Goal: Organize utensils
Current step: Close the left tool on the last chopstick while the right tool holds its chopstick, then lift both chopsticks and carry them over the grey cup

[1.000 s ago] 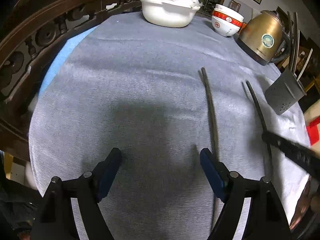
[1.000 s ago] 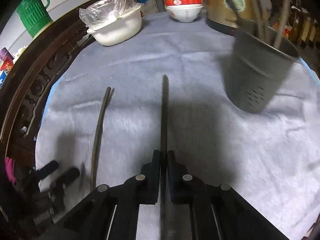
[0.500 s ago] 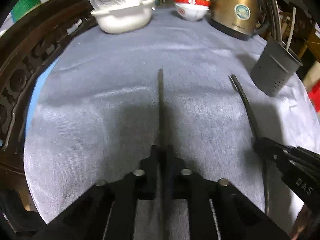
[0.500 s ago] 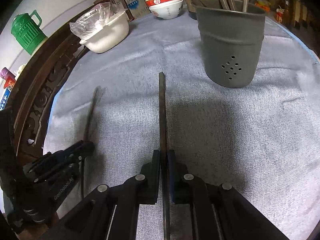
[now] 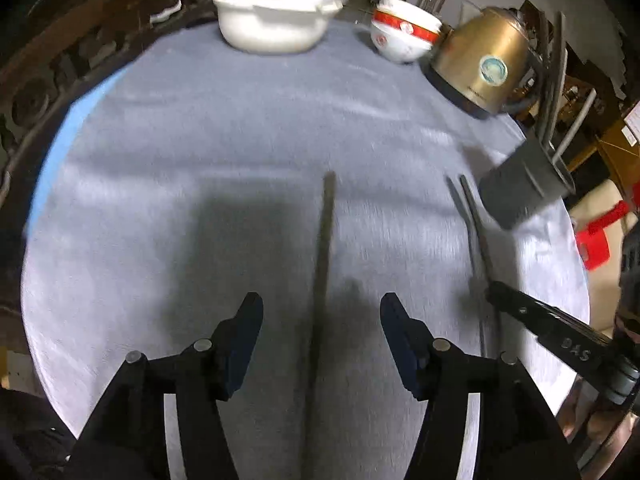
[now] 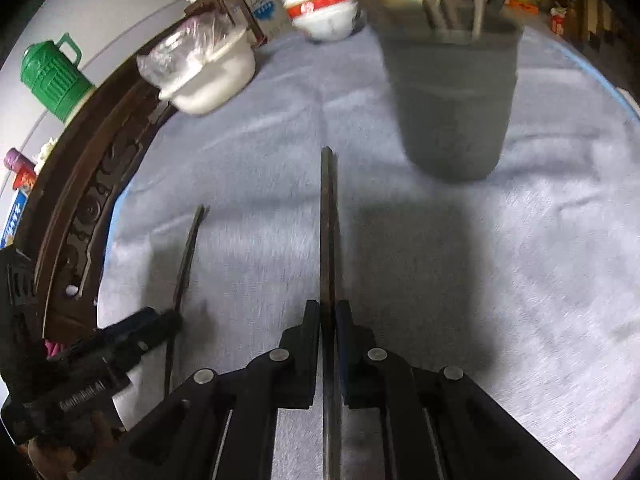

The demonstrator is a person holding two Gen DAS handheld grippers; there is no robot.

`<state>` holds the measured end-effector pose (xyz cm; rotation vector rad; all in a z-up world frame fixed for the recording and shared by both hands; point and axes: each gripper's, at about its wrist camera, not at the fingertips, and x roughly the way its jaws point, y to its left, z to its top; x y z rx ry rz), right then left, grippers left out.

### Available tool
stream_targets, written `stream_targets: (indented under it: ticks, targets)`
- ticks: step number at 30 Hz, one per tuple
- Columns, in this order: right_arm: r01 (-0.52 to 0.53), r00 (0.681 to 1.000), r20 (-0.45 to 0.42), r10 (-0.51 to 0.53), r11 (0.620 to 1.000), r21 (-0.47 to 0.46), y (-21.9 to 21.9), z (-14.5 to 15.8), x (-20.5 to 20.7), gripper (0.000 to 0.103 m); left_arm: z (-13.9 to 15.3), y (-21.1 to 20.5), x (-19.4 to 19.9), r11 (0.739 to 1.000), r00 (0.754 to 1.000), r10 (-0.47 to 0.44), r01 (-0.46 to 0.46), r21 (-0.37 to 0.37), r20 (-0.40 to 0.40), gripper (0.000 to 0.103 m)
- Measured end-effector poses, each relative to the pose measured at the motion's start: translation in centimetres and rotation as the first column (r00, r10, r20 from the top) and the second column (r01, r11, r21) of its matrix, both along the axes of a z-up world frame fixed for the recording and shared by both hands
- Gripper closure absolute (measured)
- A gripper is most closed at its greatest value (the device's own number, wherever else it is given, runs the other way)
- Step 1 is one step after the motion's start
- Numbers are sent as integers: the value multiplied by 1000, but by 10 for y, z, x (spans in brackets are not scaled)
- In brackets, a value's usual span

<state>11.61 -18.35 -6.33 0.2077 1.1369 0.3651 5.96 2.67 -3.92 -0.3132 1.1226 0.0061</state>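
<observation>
Two dark chopsticks are in play on the grey tablecloth. One chopstick (image 5: 324,256) lies on the cloth between the open fingers of my left gripper (image 5: 321,312), not gripped; it also shows in the right wrist view (image 6: 186,256). My right gripper (image 6: 328,312) is shut on the other chopstick (image 6: 327,220), which points toward the grey utensil holder (image 6: 452,96); that chopstick (image 5: 474,220) and the right gripper (image 5: 494,294) show in the left wrist view. The holder (image 5: 524,188) holds several utensils.
A white pot with a plastic bag (image 5: 276,20), stacked red-and-white bowls (image 5: 402,38) and a gold kettle (image 5: 482,66) stand at the table's far side. A carved wooden chair back (image 6: 88,200) curves along the left edge. A green jug (image 6: 52,76) stands beyond it.
My left gripper closed on its chopstick half a second ago and has now opened, leaving it on the cloth. My right gripper, still shut on its chopstick, has moved closer to the holder.
</observation>
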Motion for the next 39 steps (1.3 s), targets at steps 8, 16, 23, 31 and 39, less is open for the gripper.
stream_targets:
  ticks: [8,16,23,31,39]
  targets:
    - [-20,999,-27,18,995,-102,17,1,46,92,-4,-2,43,998,998,-21,26,60,-67,41]
    - [-35,997,-71,28,994,-106,21,-16,58,88,-20,-12,54,991,994,-54,64,114,-94,69]
    - [-67,996,-69,64,997,-44,7,-5,30,97,-21,18,42,1000,994,-14,12,-25,-106,98]
    - [-98,989,-116,86,990,-103,13,-8,31,81,-14,26,41,995,995,23,-32,-93,-96,42]
    - [-67,995,-80,60,993,-94,19,-2,56,44,-19,18,52,1000,996,-3,6,30,-93,64]
